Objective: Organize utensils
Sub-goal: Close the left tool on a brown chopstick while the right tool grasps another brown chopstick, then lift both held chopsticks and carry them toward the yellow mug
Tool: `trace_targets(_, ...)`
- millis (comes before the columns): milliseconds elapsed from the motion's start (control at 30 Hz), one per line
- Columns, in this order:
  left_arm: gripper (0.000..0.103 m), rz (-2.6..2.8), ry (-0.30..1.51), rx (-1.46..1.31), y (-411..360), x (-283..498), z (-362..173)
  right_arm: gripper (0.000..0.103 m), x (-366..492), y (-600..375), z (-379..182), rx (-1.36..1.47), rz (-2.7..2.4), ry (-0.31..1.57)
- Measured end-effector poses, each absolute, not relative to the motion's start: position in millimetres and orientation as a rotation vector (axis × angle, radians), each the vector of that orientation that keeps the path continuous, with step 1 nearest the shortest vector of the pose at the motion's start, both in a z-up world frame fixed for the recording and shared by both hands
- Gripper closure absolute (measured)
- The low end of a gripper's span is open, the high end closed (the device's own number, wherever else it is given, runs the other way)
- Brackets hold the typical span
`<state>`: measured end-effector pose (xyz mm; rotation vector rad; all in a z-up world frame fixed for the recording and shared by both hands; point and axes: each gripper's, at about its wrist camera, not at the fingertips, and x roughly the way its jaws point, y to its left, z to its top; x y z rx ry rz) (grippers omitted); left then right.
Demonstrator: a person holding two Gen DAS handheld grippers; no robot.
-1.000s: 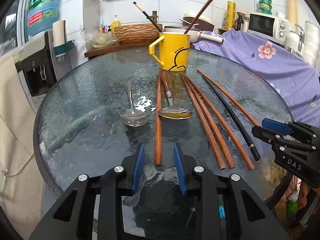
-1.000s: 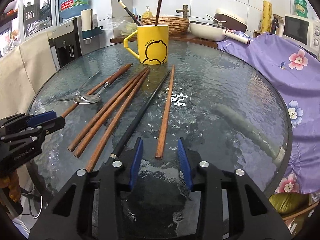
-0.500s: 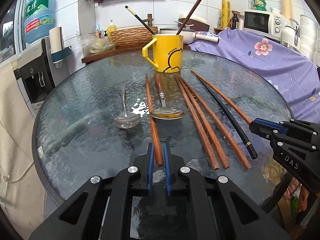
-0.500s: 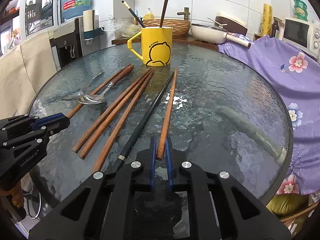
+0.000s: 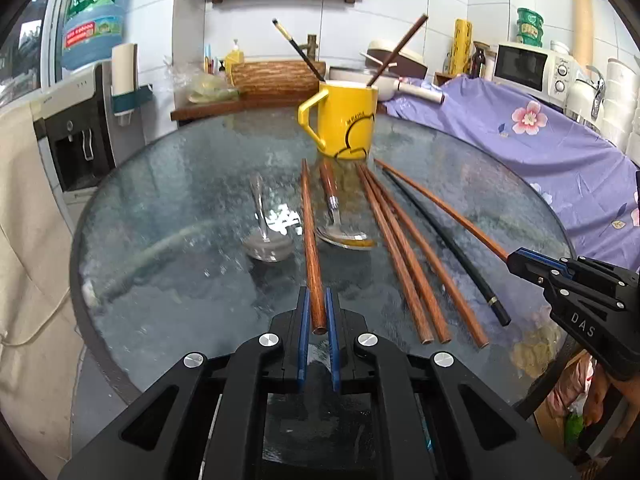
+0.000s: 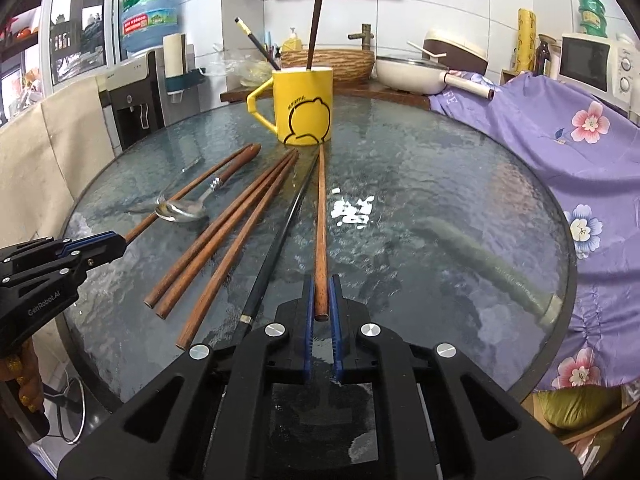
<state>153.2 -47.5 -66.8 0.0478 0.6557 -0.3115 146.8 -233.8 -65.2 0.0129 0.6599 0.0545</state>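
Note:
A yellow mug point(image 5: 344, 120) point(image 6: 302, 108) stands at the far side of the round glass table point(image 5: 160, 184) point(image 6: 460, 168), with a black and a brown chopstick leaning in it. Between the mug and me lie several brown chopsticks, one black chopstick point(image 5: 444, 244) point(image 6: 280, 240) and two spoons point(image 5: 266, 240) point(image 5: 340, 232). My left gripper point(image 5: 316, 308) is shut on the near end of the leftmost brown chopstick point(image 5: 310, 240). My right gripper point(image 6: 321, 296) is shut on the near end of the rightmost brown chopstick point(image 6: 321, 224). Both held chopsticks point towards the mug.
A purple flowered cloth point(image 5: 540, 148) point(image 6: 560, 140) covers furniture to the right of the table. A water dispenser point(image 5: 80, 128) stands on the left, and behind the table is a counter with a wicker basket point(image 6: 332, 62), a pan point(image 6: 416, 72) and a microwave point(image 5: 528, 68).
Both grippers went from open to shut, each closing on the near end of a brown chopstick. The hands stayed in about the same place.

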Motion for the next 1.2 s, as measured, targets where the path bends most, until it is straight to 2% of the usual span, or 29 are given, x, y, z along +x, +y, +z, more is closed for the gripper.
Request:
trace_targets(500,0.096,-0.311,0.493,0.024,-39.6,143.6,-13.5,0.095,136.1,-250.2,-12.1,0.026,0.049,0.515)
trace_targets(867,0.096,-0.325,0.439,0.030,-37.9,146.5,6.3,0.095,135.2,-250.7,5.0,-0.001,0.056,0.472)
trace_targets(1200,0.096,-0.349,0.372,0.024,-34.5,155.0,31.4,0.095,144.8,-255.0,46.9,-0.023,0.104,0.392)
